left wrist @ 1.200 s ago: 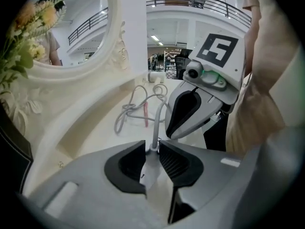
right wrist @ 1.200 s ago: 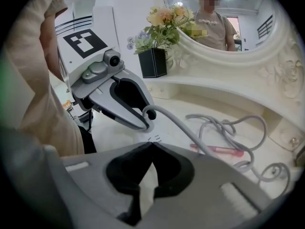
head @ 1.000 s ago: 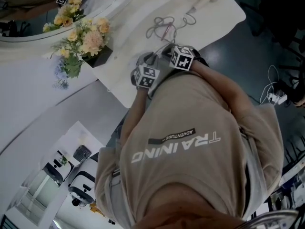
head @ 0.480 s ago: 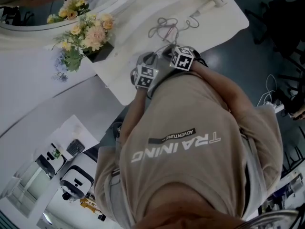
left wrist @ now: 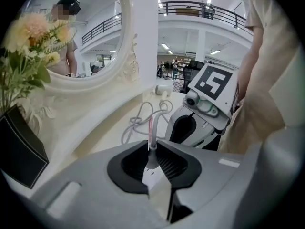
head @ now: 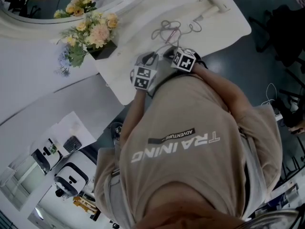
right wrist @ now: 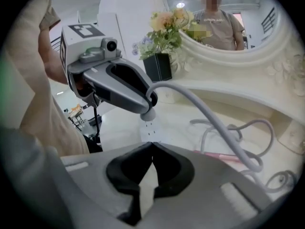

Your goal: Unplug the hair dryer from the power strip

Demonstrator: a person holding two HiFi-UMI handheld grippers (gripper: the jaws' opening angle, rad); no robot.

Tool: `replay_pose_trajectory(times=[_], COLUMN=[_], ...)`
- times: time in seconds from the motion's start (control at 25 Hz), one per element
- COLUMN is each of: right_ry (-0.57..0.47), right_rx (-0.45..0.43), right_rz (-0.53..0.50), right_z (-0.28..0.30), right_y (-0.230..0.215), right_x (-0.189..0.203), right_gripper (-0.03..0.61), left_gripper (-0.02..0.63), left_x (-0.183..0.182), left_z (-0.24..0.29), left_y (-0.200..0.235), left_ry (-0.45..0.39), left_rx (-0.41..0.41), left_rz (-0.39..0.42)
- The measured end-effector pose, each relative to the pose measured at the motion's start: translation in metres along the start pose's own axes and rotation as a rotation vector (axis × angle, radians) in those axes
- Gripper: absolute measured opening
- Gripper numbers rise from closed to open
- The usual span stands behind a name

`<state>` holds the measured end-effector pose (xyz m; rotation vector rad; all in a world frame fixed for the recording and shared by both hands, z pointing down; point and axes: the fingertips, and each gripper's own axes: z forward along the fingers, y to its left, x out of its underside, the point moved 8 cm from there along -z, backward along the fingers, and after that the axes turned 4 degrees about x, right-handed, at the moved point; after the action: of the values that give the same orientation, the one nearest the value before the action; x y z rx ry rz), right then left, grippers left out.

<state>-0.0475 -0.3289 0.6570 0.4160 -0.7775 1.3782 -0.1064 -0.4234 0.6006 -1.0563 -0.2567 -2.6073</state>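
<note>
A white hair dryer (head: 215, 1) lies at the far end of the white table (head: 143, 13). Its grey cord (head: 167, 30) loops back toward both grippers near the table's front edge. In the left gripper view, my left gripper (left wrist: 151, 152) is shut on the grey plug (left wrist: 151, 157), which stands on the white power strip (left wrist: 153, 178). The right gripper view shows that plug (right wrist: 148, 114) at the strip's sockets (right wrist: 150, 129); whether its pins are out, I cannot tell. My right gripper (right wrist: 152, 147) is shut on the near end of the strip.
A bunch of flowers in a black box (head: 93, 37) stands on the table to the left of the grippers. A round mirror (right wrist: 224, 23) in an ornate white frame backs the table. The person's torso (head: 190, 142) fills the head view's lower half.
The head view has shifted a little. Both grippers stay together at the same spot on the table.
</note>
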Motion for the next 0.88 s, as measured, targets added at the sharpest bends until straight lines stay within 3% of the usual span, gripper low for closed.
replay_pose_trajectory(times=[0.28,0.52,0.68,0.88], right_ry=[-0.164,-0.381,-0.498,-0.630], right_rx=[-0.052,-0.035,0.014,0.083], right_rz=[0.025,0.153,0.105,0.025], right_z=[-0.053,-0.120,-0.154,-0.182], right_y=[-0.002,-0.021,-0.037,-0.028], right_x=[-0.025,-0.053,-0.084,-0.116], right_gripper=[0.005,0.003,0.004,0.005], left_gripper=[0.058,0.058,0.058,0.058], left_x=[-0.013,-0.025,-0.035,-0.034], left_z=[-0.016,-0.023,-0.027,-0.046], left_y=[0.003,0.002,0.011,0.001], left_ry=[-0.044,-0.065,-0.123,-0.121], left_rx=[-0.026,-0.063,-0.097,-0.101], left_rz=[-0.035,-0.035,-0.086,-0.099])
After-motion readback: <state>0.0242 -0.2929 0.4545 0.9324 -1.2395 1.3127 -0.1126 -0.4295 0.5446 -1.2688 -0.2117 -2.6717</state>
